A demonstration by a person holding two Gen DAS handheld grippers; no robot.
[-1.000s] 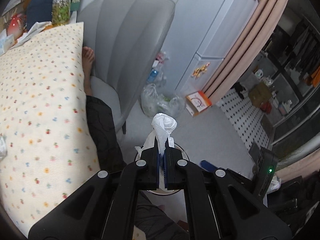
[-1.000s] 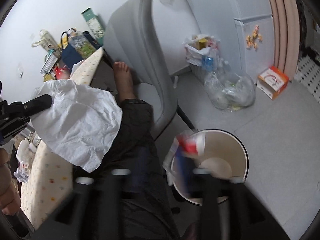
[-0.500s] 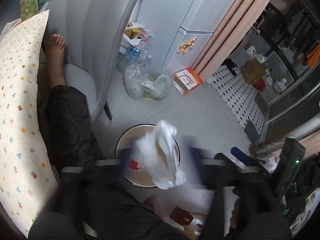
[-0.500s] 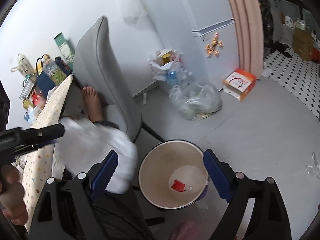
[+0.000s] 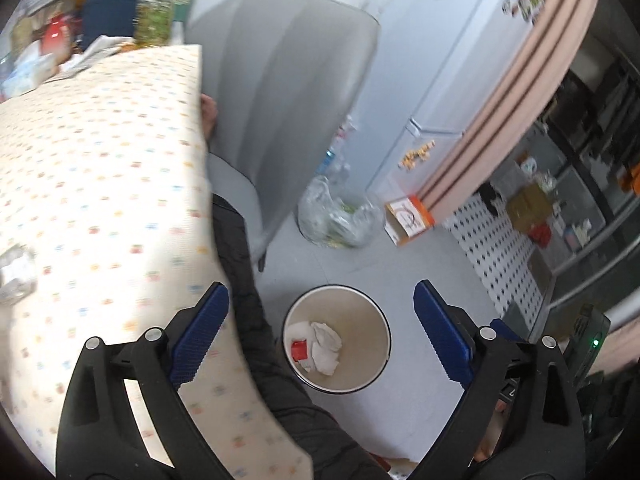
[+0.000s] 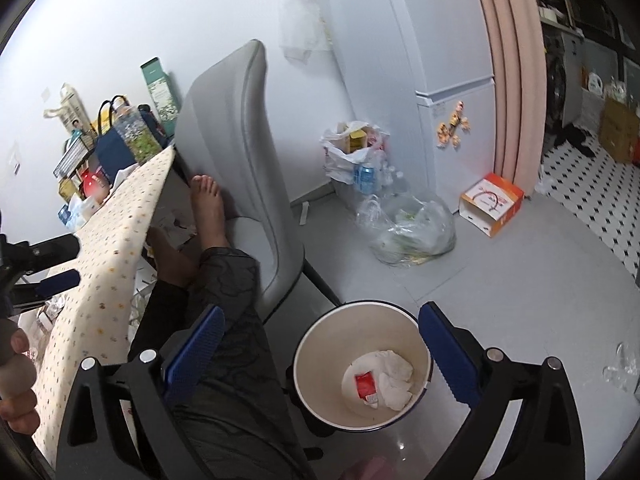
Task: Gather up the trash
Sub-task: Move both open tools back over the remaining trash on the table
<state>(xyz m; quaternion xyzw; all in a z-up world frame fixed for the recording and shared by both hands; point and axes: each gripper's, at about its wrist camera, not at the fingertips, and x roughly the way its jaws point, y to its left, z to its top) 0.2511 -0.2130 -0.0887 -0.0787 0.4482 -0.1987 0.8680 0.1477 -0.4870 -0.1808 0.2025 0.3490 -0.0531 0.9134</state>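
Note:
A round cream waste bin (image 5: 372,312) stands on the grey floor, also in the right wrist view (image 6: 316,344). Inside lie crumpled white tissue (image 5: 326,346) (image 6: 394,380) and a small red wrapper (image 5: 299,350) (image 6: 365,386). My left gripper (image 5: 320,336) is open and empty, above the bin beside the table edge. My right gripper (image 6: 320,350) is open and empty, above the bin's left side. The left gripper also shows at the far left of the right wrist view (image 6: 48,272).
A table with a dotted cloth (image 5: 100,184) (image 6: 104,248) is on the left, with clutter at its far end. A grey chair (image 6: 240,152), the person's leg (image 6: 224,320), a clear bag of trash (image 6: 408,228), an orange box (image 6: 490,204) and a fridge (image 6: 440,80) surround the bin.
The left gripper opened and dropped the white tissue into the bin, then swung back toward the table. The right gripper let go of the red wrapper, now in the bin.

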